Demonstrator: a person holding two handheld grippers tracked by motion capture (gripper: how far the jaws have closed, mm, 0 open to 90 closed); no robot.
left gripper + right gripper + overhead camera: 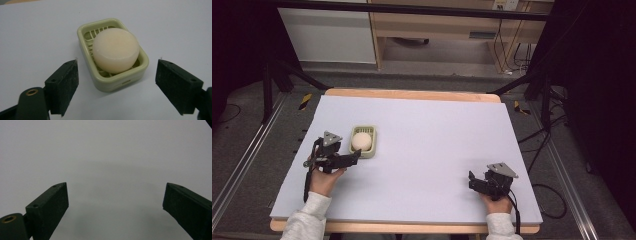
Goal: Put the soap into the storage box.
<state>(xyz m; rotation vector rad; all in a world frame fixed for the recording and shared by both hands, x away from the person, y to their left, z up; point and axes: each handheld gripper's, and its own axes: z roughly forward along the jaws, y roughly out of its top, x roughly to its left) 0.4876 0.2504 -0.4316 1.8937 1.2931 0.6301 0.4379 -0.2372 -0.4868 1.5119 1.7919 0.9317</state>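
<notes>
Left gripper view: left claw spread wide, holding nothing, just short of pale soap in green dish on desk, no readable writing; right claw wide, apparently empty.

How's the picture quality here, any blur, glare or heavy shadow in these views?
High view: evenly lit table, dark surroundings. Left gripper view: soap and dish sharp, no glare. Right gripper view: dim, soft shadow on the table between the open jaws.
</notes>
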